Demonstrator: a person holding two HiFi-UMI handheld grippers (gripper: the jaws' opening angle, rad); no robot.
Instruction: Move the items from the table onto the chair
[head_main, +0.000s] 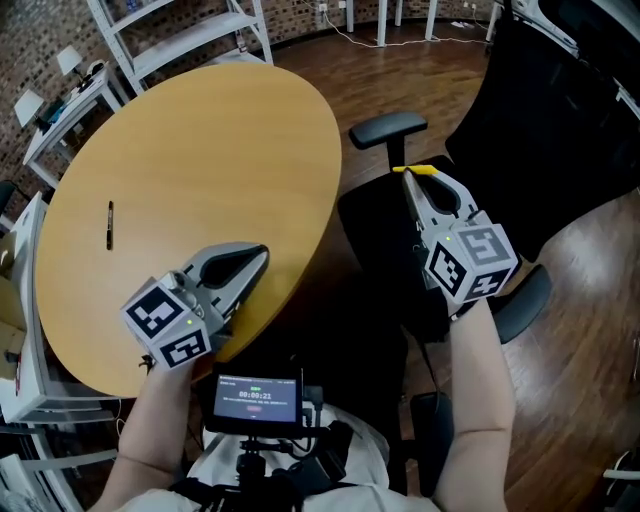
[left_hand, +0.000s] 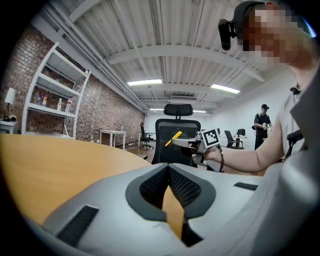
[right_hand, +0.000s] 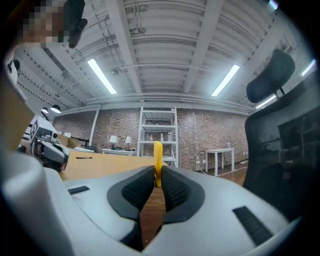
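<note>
A black pen (head_main: 108, 225) lies on the left part of the round wooden table (head_main: 200, 150); the right gripper view shows the pen (right_hand: 83, 158) far off. My right gripper (head_main: 408, 182) is shut on a yellow marker (head_main: 420, 170), which sticks out past the fingertips, and hangs over the seat of the black office chair (head_main: 375, 215). The marker (right_hand: 158, 160) stands upright between the pads. My left gripper (head_main: 262, 252) is over the table's near edge, shut with nothing in it, and its tips (left_hand: 168, 167) meet. The right gripper and its marker (left_hand: 173, 138) show before the chair's backrest (left_hand: 177, 125).
The chair's armrest (head_main: 388, 128) stands next to the table's right edge. White shelving (head_main: 180, 30) and a white side table (head_main: 60, 110) are beyond the table. A small screen (head_main: 257, 403) sits at my chest. A person (left_hand: 262, 125) stands far back.
</note>
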